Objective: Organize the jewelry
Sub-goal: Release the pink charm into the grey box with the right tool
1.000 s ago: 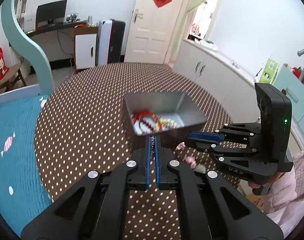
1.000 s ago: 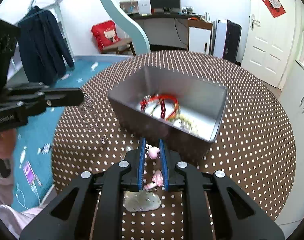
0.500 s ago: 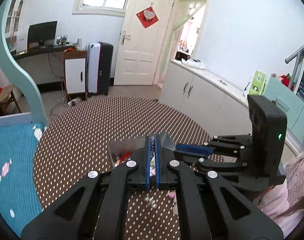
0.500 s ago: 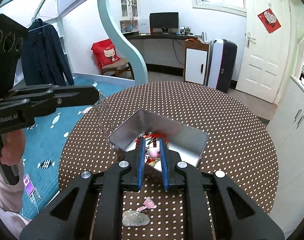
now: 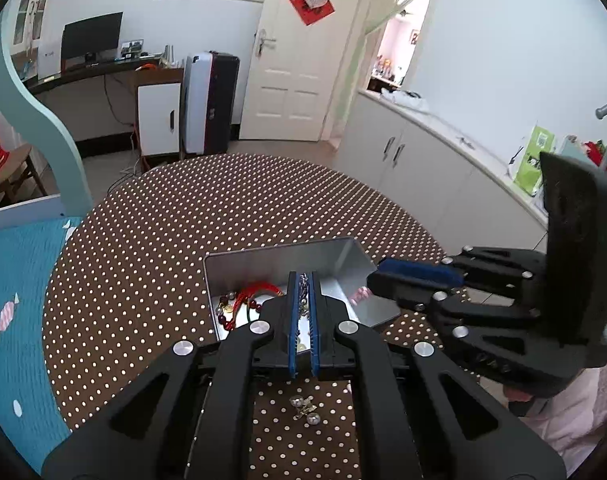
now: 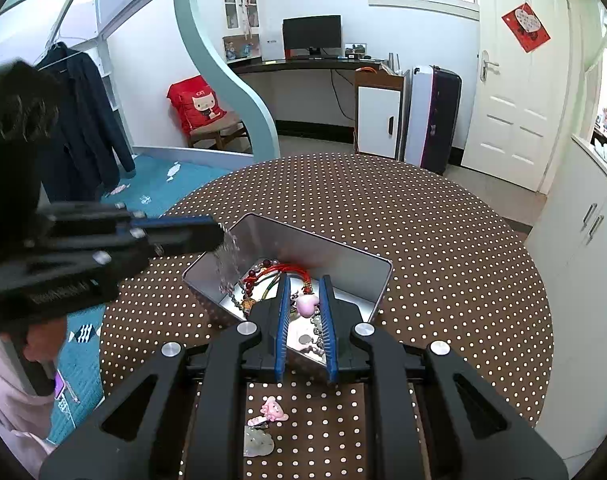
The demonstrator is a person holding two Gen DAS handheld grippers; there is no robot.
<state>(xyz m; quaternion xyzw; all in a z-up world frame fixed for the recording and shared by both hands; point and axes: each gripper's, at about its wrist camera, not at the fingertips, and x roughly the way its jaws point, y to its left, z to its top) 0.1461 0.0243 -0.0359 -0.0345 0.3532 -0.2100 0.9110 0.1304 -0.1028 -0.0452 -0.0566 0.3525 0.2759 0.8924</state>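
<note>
left hand-held gripper (image 5: 302, 280): jaws nearly together, pinching a thin silver chain (image 6: 228, 260); held over the metal tin (image 5: 355, 268), chain dangles from the tips down into the tin's left end
right hand-held gripper (image 6: 303, 292): jaws set a little apart; pink heart charm (image 6: 306, 305) sits between the pads, cannot tell if it's gripped or loose; tips above the tin's near side
metal tin: open, rectangular, on the dotted brown bench (image 6: 443, 248), near its front edge
in the tin: red bead bracelet (image 6: 277, 269), a green cord, mixed small pieces on the bottom
left on bench: pink clip (image 6: 272, 410) and a pale oval piece (image 6: 258, 445) in front of the tin; small silver earrings (image 5: 305, 408) near the front edge too
</note>
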